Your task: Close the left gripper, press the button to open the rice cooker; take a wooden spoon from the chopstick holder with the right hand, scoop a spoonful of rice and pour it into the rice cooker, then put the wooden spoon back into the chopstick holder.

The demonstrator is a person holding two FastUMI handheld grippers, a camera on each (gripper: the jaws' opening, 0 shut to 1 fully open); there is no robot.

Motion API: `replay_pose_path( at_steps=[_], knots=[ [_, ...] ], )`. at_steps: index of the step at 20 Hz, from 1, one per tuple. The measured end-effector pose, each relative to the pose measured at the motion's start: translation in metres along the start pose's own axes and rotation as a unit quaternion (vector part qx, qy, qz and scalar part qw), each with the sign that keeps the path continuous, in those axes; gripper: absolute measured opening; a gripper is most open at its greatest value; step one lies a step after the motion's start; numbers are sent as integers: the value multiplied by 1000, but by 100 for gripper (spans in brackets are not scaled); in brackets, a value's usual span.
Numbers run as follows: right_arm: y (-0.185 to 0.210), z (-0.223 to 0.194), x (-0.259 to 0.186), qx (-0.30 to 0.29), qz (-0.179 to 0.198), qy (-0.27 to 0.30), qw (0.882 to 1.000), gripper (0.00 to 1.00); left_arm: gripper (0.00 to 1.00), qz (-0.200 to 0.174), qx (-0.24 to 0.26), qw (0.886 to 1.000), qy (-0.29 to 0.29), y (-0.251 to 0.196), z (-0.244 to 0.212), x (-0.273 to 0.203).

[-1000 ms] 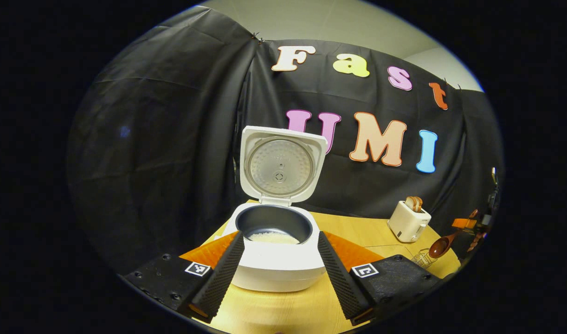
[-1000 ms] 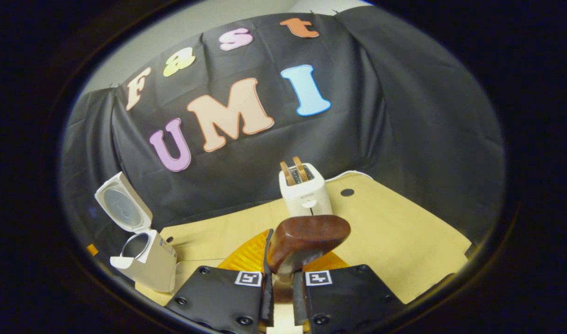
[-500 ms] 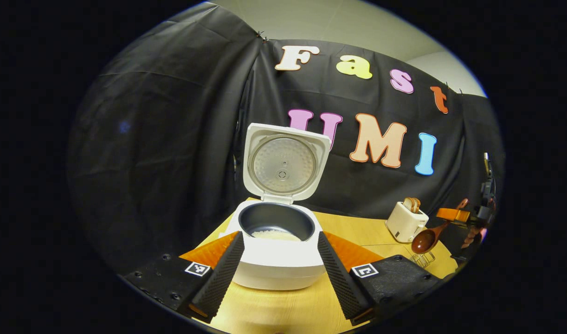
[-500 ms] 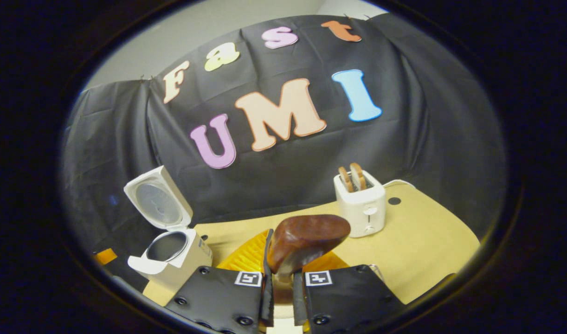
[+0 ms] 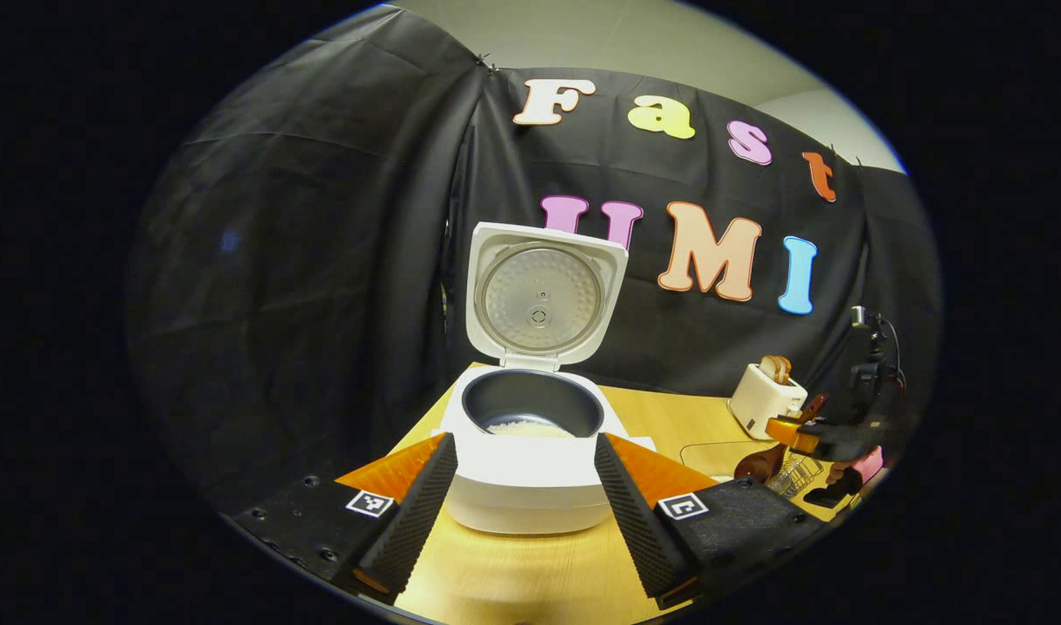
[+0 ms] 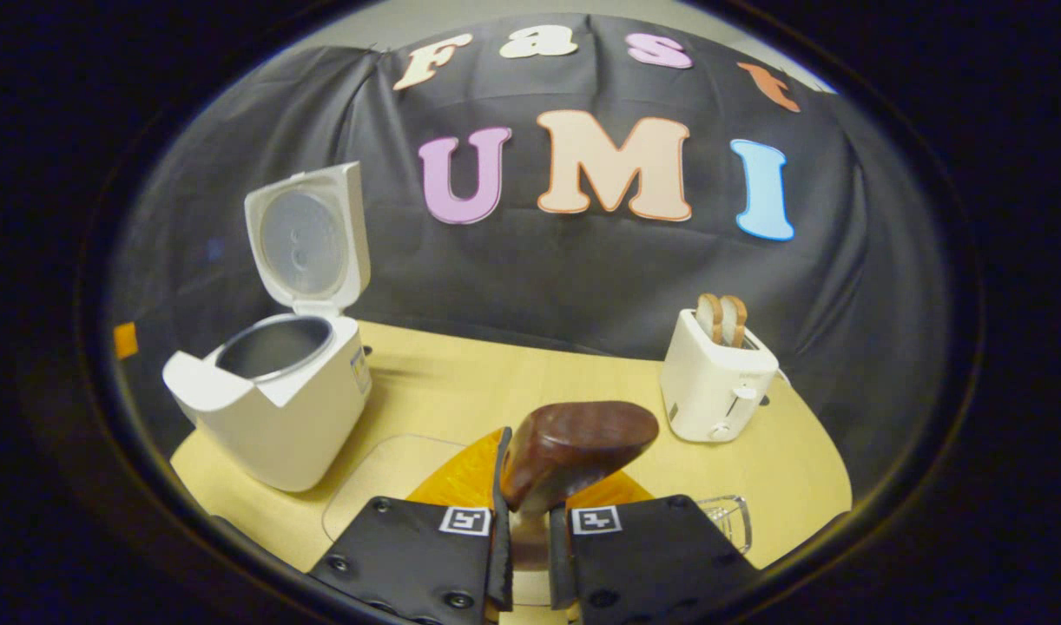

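The white rice cooker (image 5: 530, 486) stands with its lid (image 5: 543, 299) up, and a little white rice (image 5: 530, 428) lies in its dark pot. My left gripper (image 5: 522, 521) is open, its fingers spread just in front of the cooker and touching nothing. My right gripper (image 6: 526, 555) is shut on the wooden spoon (image 6: 574, 447), whose brown bowl sticks up between the fingers. In the left gripper view, the right gripper (image 5: 800, 434) holds the spoon (image 5: 756, 462) low, right by the wire chopstick holder (image 5: 795, 476). The holder (image 6: 728, 516) sits just right of my right gripper.
A white toaster (image 6: 717, 382) with two bread slices stands at the back right of the wooden table (image 6: 513, 391). A clear flat sheet (image 6: 383, 473) lies on the table between the rice cooker (image 6: 274, 399) and my right gripper. Black cloth closes off the back.
My right gripper has come down with the spoon, from raised above the table to beside the wire holder, and turned to face the back wall. The left gripper has barely moved.
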State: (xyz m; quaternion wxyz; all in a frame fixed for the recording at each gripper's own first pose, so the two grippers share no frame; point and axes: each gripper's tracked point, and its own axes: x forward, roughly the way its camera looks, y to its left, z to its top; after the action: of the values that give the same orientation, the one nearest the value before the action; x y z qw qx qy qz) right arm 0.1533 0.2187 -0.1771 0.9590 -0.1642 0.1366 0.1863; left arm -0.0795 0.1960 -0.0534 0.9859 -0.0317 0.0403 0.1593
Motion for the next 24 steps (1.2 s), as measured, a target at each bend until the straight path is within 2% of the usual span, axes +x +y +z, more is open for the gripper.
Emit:
replay_pose_path(
  at_steps=[3,7,10,18,21,24],
  knots=[
    [10,-19,7,-19,-2,18,1000,20,94,-1,6,1000,5,7,-3,3],
    [28,-31,6,43,11,36,998,20,94,0,15,1000,6,13,-3,6],
    [43,-36,5,102,25,52,993,20,94,-3,16,1000,5,17,-2,6],
    [87,-46,3,137,57,74,986,20,94,-11,13,1000,3,22,-1,5],
    [91,-51,6,194,59,88,975,20,94,-10,15,1000,6,26,-5,2],
    [78,-56,9,279,46,106,953,19,94,-10,10,1000,8,26,-6,0]
  ],
)
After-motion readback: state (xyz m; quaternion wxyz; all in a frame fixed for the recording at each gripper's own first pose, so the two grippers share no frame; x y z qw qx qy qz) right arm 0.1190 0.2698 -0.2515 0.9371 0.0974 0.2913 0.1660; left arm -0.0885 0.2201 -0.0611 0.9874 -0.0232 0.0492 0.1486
